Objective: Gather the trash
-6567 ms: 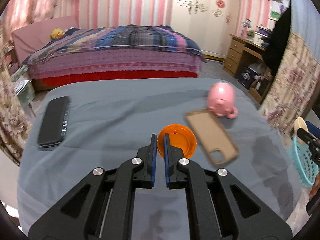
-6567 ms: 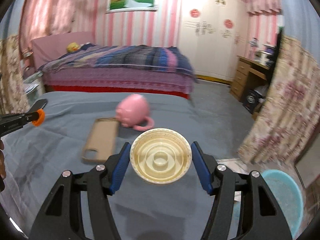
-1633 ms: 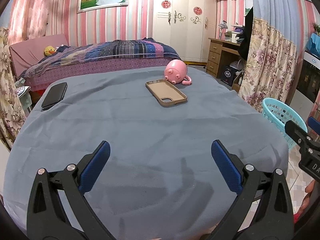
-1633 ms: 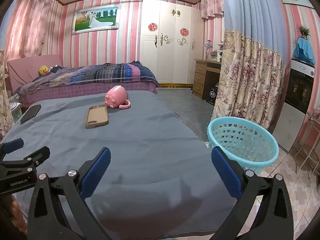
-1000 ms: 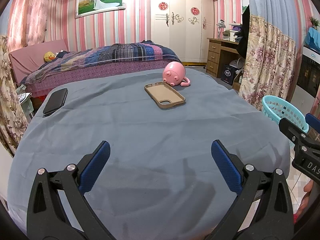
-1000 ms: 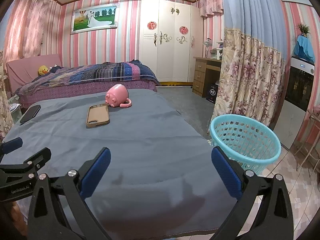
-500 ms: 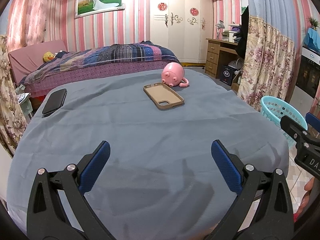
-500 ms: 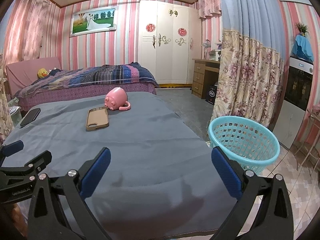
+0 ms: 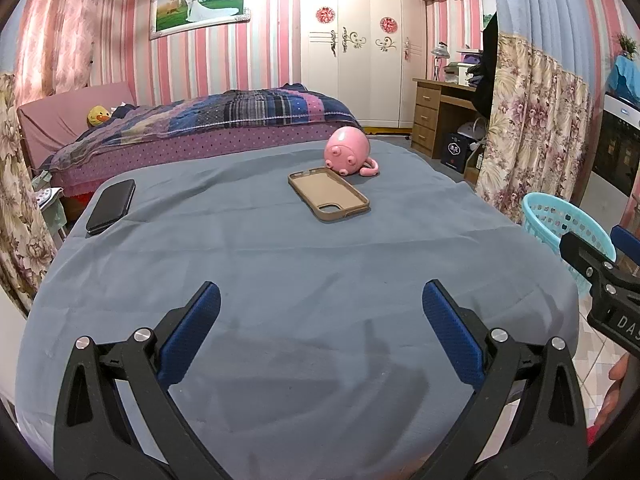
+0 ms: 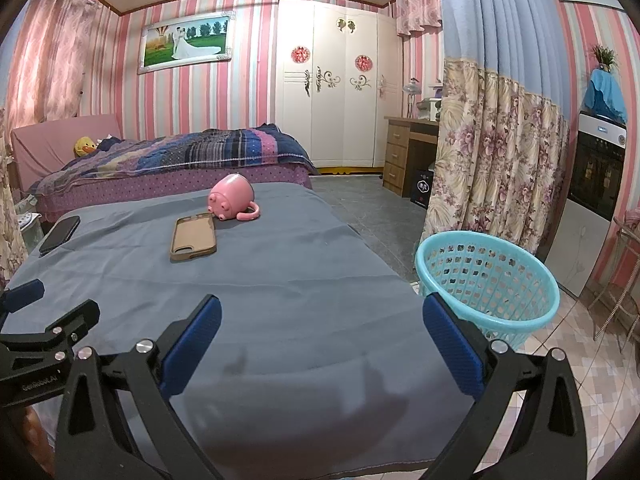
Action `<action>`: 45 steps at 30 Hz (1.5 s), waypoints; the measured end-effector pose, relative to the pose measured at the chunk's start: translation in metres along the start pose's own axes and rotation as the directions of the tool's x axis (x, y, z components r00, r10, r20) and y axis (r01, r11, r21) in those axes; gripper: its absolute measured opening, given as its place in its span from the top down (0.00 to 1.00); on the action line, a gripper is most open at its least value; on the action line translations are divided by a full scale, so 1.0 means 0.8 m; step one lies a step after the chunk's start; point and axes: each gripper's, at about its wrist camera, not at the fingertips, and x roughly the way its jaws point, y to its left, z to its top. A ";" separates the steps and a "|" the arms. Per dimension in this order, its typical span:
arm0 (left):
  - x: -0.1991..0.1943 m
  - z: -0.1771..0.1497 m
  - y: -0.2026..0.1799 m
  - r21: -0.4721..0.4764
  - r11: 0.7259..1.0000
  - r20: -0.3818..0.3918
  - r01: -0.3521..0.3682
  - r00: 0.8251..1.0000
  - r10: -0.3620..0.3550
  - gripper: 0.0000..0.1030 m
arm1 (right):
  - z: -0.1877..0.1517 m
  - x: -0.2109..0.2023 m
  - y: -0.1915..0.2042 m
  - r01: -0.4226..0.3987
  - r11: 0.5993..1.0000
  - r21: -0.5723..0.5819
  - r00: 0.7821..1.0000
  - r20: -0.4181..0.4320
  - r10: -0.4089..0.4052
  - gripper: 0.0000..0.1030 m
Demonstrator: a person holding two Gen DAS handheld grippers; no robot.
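Left gripper (image 9: 320, 330): we see its jaws spread wide with nothing between them, hanging over the near edge of the grey-blue tablecloth (image 9: 304, 256).
Right gripper (image 10: 320, 330): its jaws are likewise released and bare; the same cloth fills the gap between the blue pads (image 10: 192, 344).
Gripper to gripper: in the left wrist view the right gripper's black frame pokes in at the right edge, in front of the basket; in the right wrist view the left one shows at the lower left.
Teal basket (image 10: 486, 280): the task's container stands on the tiled floor just beside the right edge of the tablecloth, outside the right gripper's jaws, just past its right pad. We cannot see anything inside it from here; the bottom is hidden by its wall.
Basket from the left: in the left wrist view it sits well off to the right of the jaws, partly hidden.
Trash on the tablecloth: we can make out no loose scrap on it.
Tan phone case (image 9: 328, 195): flat on the far half of the tablecloth, well ahead of both jaws.
Pink pig mug (image 9: 347, 152): on its side, touching or just behind the case's far end.
Black phone (image 9: 111, 206): at the tablecloth's left edge, well apart from the case.
Bed (image 10: 172, 168): behind the tablecloth.
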 end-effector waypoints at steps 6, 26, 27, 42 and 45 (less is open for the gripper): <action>0.000 0.000 -0.001 0.004 1.000 0.001 0.000 1.000 0.000 0.05 | 0.000 0.000 -0.001 0.001 1.000 -0.001 1.000 0.001 -0.001 0.04; 0.000 0.001 -0.003 0.000 1.000 0.004 -0.001 1.000 0.001 0.05 | -0.001 0.000 -0.001 0.006 1.000 -0.011 1.000 0.009 -0.006 0.04; 0.000 0.001 -0.003 0.000 1.000 0.005 -0.002 1.000 0.002 0.05 | -0.001 0.001 -0.001 0.007 1.000 -0.012 1.000 0.010 -0.007 0.04; -0.001 0.003 -0.001 -0.003 1.000 0.008 -0.004 1.000 0.004 0.05 | 0.000 0.000 -0.001 0.005 1.000 -0.012 1.000 0.011 -0.005 0.04; -0.001 0.003 -0.001 -0.003 1.000 0.008 -0.003 1.000 0.004 0.05 | 0.001 -0.001 -0.001 0.003 1.000 -0.013 1.000 0.013 -0.003 0.04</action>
